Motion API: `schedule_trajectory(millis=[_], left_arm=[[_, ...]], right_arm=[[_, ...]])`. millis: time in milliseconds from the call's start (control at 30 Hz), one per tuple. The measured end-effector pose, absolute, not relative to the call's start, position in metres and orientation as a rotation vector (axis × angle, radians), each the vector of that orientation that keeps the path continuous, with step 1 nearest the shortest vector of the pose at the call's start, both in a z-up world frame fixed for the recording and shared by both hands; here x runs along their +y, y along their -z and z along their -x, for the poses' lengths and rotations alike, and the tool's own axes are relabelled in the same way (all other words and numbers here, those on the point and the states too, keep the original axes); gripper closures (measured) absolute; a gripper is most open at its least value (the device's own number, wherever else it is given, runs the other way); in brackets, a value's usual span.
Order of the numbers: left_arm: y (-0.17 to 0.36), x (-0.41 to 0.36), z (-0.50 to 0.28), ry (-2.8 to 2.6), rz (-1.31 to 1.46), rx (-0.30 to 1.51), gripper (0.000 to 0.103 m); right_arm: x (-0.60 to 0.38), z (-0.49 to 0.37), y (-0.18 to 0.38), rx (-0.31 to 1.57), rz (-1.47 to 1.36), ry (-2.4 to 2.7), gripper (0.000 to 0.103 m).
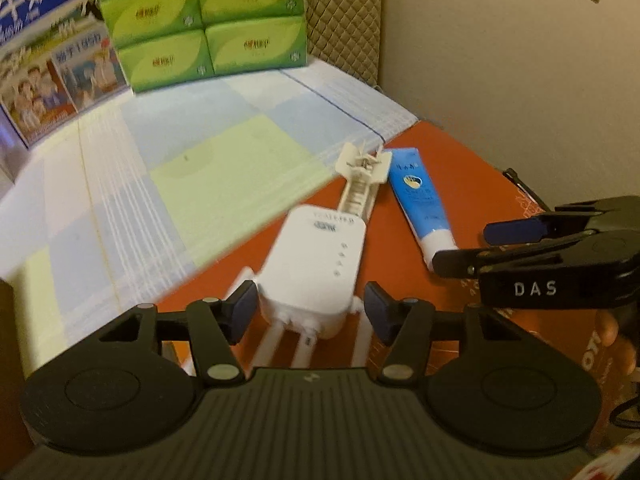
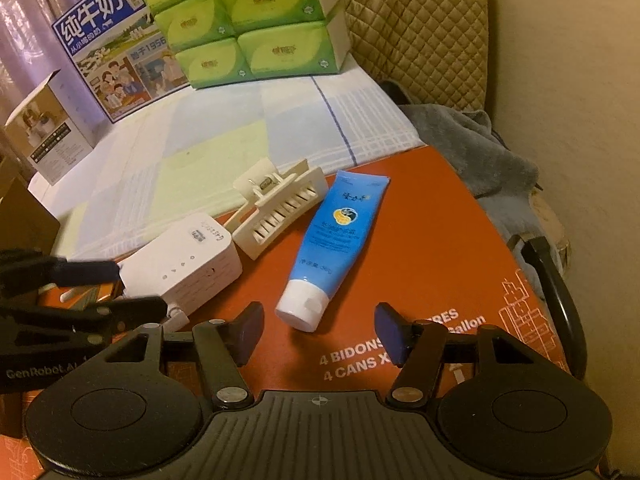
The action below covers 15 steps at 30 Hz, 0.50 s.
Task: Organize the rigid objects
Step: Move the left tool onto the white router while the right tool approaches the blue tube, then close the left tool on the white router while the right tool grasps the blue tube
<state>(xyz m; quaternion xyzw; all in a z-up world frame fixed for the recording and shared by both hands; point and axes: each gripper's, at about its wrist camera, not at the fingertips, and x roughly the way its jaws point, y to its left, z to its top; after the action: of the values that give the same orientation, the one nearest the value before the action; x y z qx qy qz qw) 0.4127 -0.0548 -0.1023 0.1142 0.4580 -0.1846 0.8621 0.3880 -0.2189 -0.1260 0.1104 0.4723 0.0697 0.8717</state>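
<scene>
Three small things lie in a row on an orange box lid (image 1: 472,176): white router, cream hair clip, blue tube.

Left wrist view:
- Left gripper (image 1: 311,304) points down at the router (image 1: 316,264). Jaws spread; the router's near end sits between the blue pads (image 1: 245,304), small gap on each side, no pinch seen.
- Hair clip (image 1: 362,178) just beyond the router, touching or nearly touching its far end; which one, cannot tell.
- Blue tube (image 1: 418,200) lies right of the clip, white cap toward the camera.
- Right gripper (image 1: 460,246) enters from the right, fingertips close to the tube's cap, jaws apart.
- Checked cloth (image 1: 160,152) covers the table to the left; green tissue packs (image 1: 208,24) stacked at the back, milk carton (image 1: 44,52) beside them.

Right wrist view:
- Right gripper (image 2: 320,330) open, nothing between its pads; tube's white cap (image 2: 302,308) just ahead of the gap, untouched.
- Tube (image 2: 340,228) runs away from the camera; clip (image 2: 280,208) left of it, router (image 2: 184,264) further left.
- Left gripper (image 2: 140,288) comes in from the left, one finger on each side of the router's near corner.
- Small white box (image 2: 48,136) stands at far left on the cloth; grey towel (image 2: 476,148) bunched at the right past the lid.
</scene>
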Motion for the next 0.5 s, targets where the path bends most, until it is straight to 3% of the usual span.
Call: schedule_trajectory(millis=[367, 400, 467, 500], left_arm=[[0.119, -0.065, -0.424, 0.422, -0.311, 0.951, 0.044], [0.119, -0.065, -0.425, 0.418, -0.310, 0.952, 0.044], [0.120, -0.066, -0.424, 0.418, -0.321, 0.948, 0.045], [0.120, -0.068, -0.423, 0.418, -0.329, 0.942, 0.045]], right_arm=[[-0.201, -0.406, 0.144, 0.982, -0.153, -0.125, 0.045], [-0.201, -0.406, 0.145, 0.975, -0.145, -0.116, 0.050], [-0.201, -0.406, 0.144, 0.972, -0.124, -0.109, 0.069], [-0.202, -0.405, 0.144, 0.974, -0.118, -0.105, 0.071]])
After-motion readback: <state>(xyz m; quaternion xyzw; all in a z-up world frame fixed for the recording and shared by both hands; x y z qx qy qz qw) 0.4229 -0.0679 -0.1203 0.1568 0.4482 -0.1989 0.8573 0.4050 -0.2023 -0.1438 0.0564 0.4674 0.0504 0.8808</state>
